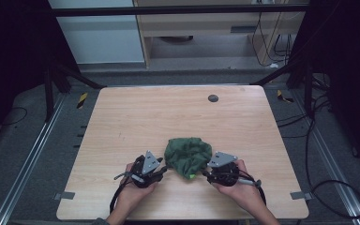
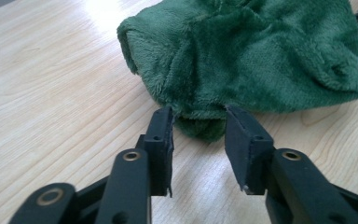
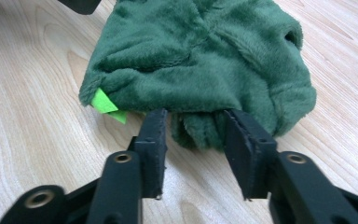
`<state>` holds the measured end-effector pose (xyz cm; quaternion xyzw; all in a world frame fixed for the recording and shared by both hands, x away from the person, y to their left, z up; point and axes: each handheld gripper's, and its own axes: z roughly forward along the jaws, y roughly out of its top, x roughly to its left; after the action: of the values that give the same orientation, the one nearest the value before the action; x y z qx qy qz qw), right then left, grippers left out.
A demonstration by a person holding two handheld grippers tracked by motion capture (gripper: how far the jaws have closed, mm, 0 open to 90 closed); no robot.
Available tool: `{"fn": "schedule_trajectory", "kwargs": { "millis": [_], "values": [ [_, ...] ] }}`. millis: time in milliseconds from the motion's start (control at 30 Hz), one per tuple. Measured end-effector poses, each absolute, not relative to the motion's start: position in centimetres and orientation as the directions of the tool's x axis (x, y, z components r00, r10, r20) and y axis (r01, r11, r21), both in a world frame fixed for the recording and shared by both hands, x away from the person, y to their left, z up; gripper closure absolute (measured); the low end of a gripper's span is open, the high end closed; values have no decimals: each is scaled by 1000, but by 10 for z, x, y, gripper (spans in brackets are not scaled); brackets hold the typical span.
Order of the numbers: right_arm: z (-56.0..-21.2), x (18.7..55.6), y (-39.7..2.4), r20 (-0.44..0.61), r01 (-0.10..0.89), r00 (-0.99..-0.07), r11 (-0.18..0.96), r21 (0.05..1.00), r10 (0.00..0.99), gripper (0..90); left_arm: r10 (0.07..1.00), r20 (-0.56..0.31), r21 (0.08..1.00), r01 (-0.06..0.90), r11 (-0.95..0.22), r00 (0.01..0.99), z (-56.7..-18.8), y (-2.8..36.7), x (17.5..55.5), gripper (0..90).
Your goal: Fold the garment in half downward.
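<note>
On the left, the left hand-held gripper (image 1: 161,169) sits low on the surface (image 1: 122,122) at the near left edge of the cloth (image 1: 188,156), a crumpled dark green plush heap lying near the middle of the surface's front half. In the left gripper view its jaws stand partly open, with a fold of the cloth (image 2: 242,51) reaching just to the tips. The pads do not press on it, so nothing is held there.

A small bright green tag (image 3: 103,103) sticks out at the cloth's near corner, seen in the right gripper view.

On the right, the right hand-held gripper (image 1: 207,172) mirrors the left at the cloth's near right edge. Its jaws are likewise part open, with a lobe of plush between the tips but not clamped.

Risks, as I judge them:
- If either pair of jaws closes from here, it may catch only the outer pile or a single thin fold. The plush could then slide out on the lift.
- The heap is bunched, so a bite could take several layers at once, and the cloth would come up as a lump rather than spreading.
- With the two grips close together on the near edge, pulling apart unevenly could drag the whole cloth sideways across the surface.
- The low tips could scrape the wood if pushed further under.
</note>
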<state>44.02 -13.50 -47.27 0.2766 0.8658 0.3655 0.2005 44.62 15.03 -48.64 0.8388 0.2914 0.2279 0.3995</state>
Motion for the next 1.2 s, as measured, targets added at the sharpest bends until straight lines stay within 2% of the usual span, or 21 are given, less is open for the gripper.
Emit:
{"fn": "schedule_trajectory", "kwargs": {
  "millis": [133,200,300,433,467,633,1200],
  "values": [
    [-472,438,-137,-151,336,-761,582,740,631,497,686,167,798,312,-516,708,-485,154,446,540],
    [-473,436,-141,-150,350,-747,575,740,648,411,699,164,796,325,-511,696,-485,157,448,473],
    [-473,435,-145,-159,356,-733,572,739,661,343,714,160,799,336,-499,681,-485,159,449,424],
    [-476,436,-156,-129,416,-687,532,737,715,167,747,157,786,377,-490,646,-485,165,455,229],
    [-477,436,-158,-123,427,-676,522,738,726,144,753,161,781,384,-492,638,-485,168,456,208],
    [-484,442,-169,-96,489,-616,476,731,782,92,778,139,783,412,-465,613,-484,178,462,149],
    [-480,445,-200,-70,533,-558,422,733,827,90,780,95,785,436,-441,618,-479,207,472,72]
  ]
}}
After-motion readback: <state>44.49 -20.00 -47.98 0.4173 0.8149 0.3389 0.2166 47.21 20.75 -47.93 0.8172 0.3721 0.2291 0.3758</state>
